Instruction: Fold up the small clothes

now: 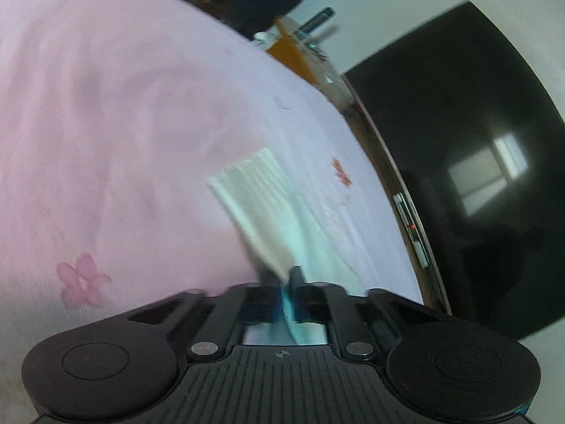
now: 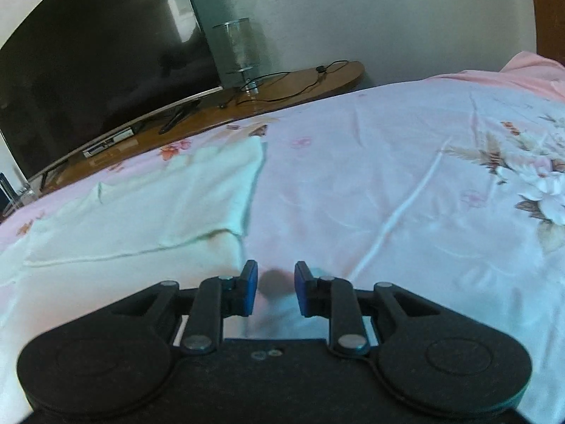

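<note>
Left gripper (image 1: 287, 282) clamped on pale cloth's (image 1: 254, 198) edge, lifting it off the bed (image 1: 106, 123). Right gripper (image 2: 275, 289) open, empty, near cloth's corner. Light, limp, non-fragile; grab hems or corners.

Home bedroom, floral bedspread (image 2: 388, 162), television (image 2: 99, 53) on wooden sideboard (image 2: 282, 81)

Bed (image 2: 388, 162) with pink floral sheet; beyond its far edge, a wooden table (image 2: 282, 84) against a pale wall (image 2: 388, 17), bearing a dark television (image 2: 99, 53) and glass lamp (image 2: 240, 49).
</note>
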A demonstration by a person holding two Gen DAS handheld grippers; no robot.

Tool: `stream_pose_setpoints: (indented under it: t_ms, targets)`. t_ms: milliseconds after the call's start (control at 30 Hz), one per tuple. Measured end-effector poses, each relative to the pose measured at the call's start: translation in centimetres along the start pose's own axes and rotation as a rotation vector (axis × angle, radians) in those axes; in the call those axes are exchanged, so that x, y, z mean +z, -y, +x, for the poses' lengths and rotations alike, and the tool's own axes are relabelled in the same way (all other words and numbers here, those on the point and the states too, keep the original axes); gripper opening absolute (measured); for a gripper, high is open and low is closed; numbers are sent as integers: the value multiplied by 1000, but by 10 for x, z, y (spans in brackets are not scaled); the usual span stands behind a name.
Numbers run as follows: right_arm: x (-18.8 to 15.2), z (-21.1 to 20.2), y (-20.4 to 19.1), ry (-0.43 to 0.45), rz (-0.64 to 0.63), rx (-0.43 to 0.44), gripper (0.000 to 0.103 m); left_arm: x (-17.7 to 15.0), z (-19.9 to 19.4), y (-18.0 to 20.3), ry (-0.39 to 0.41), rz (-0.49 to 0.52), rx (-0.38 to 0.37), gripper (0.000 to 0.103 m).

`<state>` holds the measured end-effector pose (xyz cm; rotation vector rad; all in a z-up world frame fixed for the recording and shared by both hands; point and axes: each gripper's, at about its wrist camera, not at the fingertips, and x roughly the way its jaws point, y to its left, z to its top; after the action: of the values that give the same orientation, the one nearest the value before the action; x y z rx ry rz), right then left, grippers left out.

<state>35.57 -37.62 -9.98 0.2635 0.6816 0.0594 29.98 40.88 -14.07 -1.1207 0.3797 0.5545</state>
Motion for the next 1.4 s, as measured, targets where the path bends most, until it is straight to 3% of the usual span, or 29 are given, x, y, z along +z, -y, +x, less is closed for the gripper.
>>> stream_pose_setpoints:
  t_ms: [100, 167, 267, 433, 700, 1000, 1100, 1167, 1300, 1400]
  targets:
    - [7, 6, -4, -3, -4, 5, 24, -1, 5, 1, -5, 10, -6, 6]
    - [11, 9, -4, -7, -8, 0, 24, -2, 2, 13, -7, 91, 25, 6]
    - [13, 11, -2, -6, -4, 1, 24, -9, -4, 41, 13, 230, 12, 5]
    - [9, 9, 1, -13, 10, -5, 24, -33, -9, 102, 20, 382, -96, 5]
    - [6, 8, 5, -18, 22, -12, 24, -145, -14, 222, -75, 747, -249, 5]
    - [2, -10, 12, -10, 7, -24, 24, -297, -24, 273, -247, 1094, -352, 5]
    - [0, -15, 17, -11, 24, -27, 24, -330, -23, 272, -324, 1115, -350, 6]
    - [0, -17, 17, -10, 46, -19, 24, -336, -36, 264, -278, 1111, -323, 6]
    - [5, -19, 6, 9, 56, 36, 26, -301, -40, 242, -200, 1021, -269, 6]
    - [11, -9, -18, 8, 61, 111, 27, -263, -52, 215, -82, 970, -172, 6]
